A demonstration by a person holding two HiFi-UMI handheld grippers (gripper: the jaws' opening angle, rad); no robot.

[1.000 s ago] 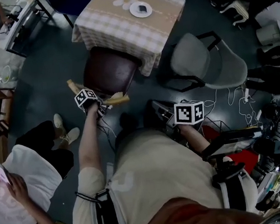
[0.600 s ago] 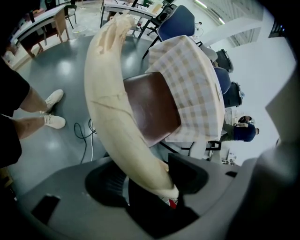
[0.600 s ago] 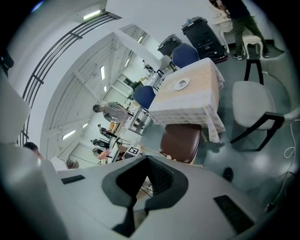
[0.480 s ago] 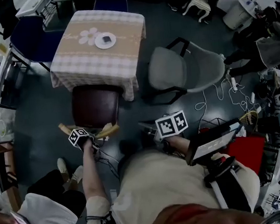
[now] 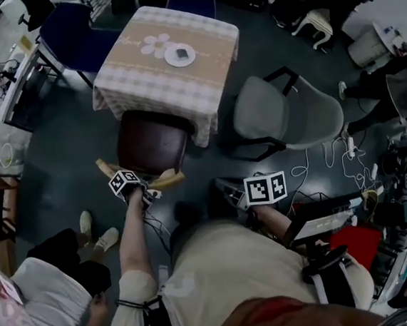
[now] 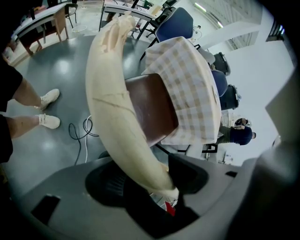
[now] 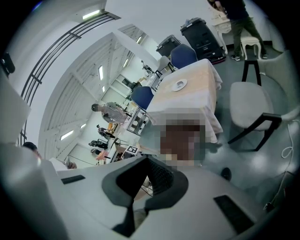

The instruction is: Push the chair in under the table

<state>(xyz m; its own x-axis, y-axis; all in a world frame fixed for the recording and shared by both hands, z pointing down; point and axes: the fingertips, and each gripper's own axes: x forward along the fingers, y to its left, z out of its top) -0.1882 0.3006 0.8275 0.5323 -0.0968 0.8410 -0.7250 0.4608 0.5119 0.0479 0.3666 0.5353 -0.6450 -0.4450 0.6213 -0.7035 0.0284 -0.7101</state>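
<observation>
Left gripper [image 5: 134, 187] was clamped on the curved pale wooden back rail [image 6: 117, 103] of the chair, and the rail ran up and away from between its jaws. That chair, with its dark brown padded seat [image 5: 151, 141], stood at the near side of the square table under a beige checked cloth [image 5: 146, 85]. The seat's far edge was tucked beneath the hanging cloth, while most of the seat and the back rail were out on the dark floor.

Compared with a second before, only the head view had swung. The seat sat about as deep under the cloth as it had, so the push seemed stalled or barely begun, with most of the travel left.

The right gripper [image 5: 224, 190] hung apart from the chair, its jaws together on nothing. A round white plate [image 5: 180, 53] lay on the table, a grey office chair [image 5: 284, 111] stood to its right, and a blue chair [image 5: 77, 38] stood beyond it.
</observation>
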